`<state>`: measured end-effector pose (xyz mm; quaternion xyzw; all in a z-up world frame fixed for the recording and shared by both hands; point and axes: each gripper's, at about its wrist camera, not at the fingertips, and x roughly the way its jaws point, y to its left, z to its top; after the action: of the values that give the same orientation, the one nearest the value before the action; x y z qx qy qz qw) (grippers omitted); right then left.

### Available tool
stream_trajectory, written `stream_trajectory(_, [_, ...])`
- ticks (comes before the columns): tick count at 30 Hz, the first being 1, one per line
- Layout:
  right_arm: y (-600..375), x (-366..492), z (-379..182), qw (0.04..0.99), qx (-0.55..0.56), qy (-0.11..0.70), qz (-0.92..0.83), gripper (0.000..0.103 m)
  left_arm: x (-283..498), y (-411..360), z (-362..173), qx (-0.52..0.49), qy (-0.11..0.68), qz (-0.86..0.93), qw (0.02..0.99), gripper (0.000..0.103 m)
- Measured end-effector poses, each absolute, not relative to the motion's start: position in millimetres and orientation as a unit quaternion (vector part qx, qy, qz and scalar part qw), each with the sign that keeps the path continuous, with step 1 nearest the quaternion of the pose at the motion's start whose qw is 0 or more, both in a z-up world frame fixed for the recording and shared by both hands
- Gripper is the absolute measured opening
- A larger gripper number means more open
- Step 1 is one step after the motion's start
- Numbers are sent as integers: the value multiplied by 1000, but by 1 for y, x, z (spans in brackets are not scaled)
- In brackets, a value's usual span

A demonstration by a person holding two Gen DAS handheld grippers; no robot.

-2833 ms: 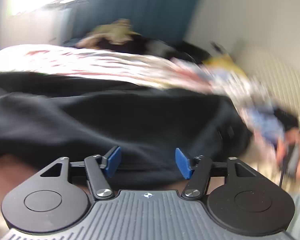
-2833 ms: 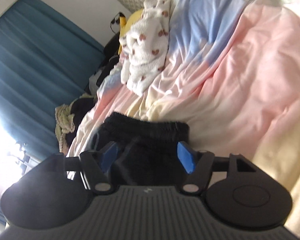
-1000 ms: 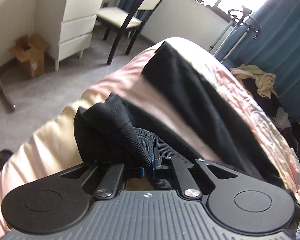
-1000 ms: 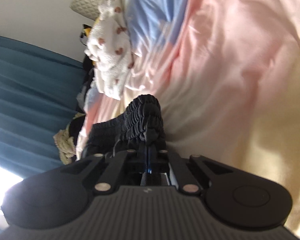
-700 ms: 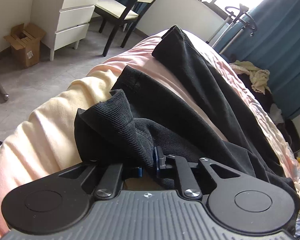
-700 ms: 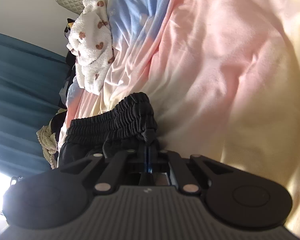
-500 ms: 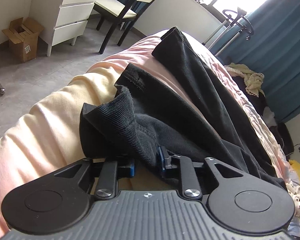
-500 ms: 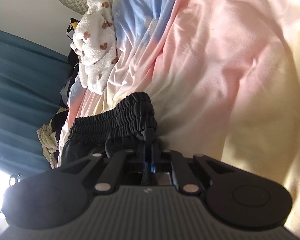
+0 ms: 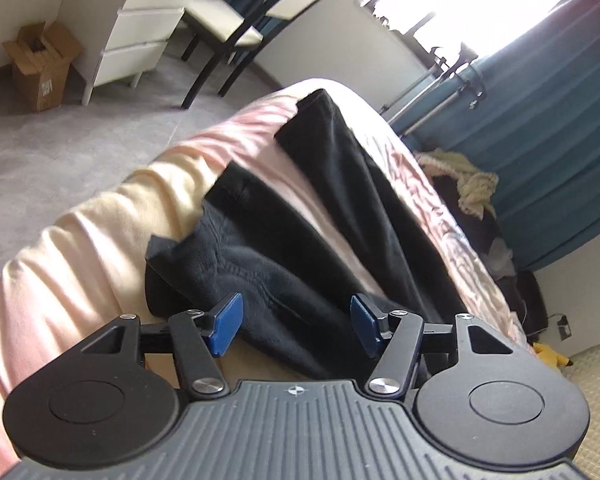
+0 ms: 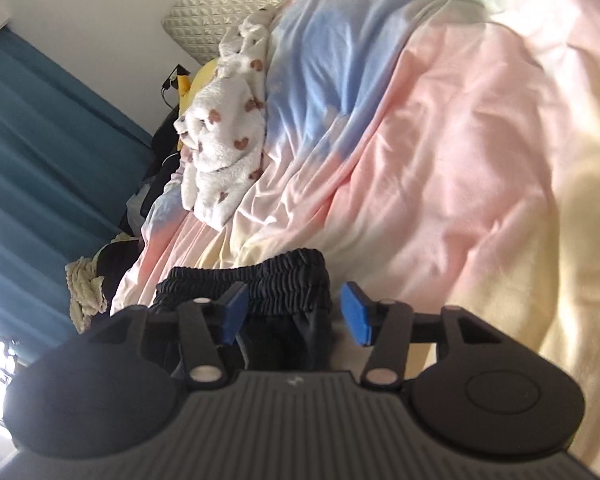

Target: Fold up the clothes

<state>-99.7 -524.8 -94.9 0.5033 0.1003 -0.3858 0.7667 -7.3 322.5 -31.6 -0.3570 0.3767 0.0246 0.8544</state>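
While both sets of blue pads stood wide apart and gripped nothing, the black trousers (image 9: 340, 208) lay spread along the pastel duvet (image 9: 80, 248) near the bed's edge. Just ahead of the left gripper (image 9: 296, 320) sat a rumpled fold of trouser leg. At the right gripper (image 10: 294, 312), the gathered elastic waistband (image 10: 268, 280) rested on the duvet between and just beyond the fingers. Farther up the bed lay a white fleece garment with brown hearts (image 10: 224, 152)
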Motion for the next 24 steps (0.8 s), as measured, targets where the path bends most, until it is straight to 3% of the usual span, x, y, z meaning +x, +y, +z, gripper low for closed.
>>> stream_trajectory(5, [-528, -107, -113, 724, 563, 105, -384, 55, 9, 323, -35, -401, 371, 20, 837, 64])
stream_trajectory(12, [-513, -96, -109, 741, 580, 134, -310, 57, 66, 313, -57, -465, 385, 52, 795, 64])
stream_trajectory(24, [-504, -74, -125, 725, 598, 196, -279, 58, 146, 299, -76, -440, 415, 142, 784, 63])
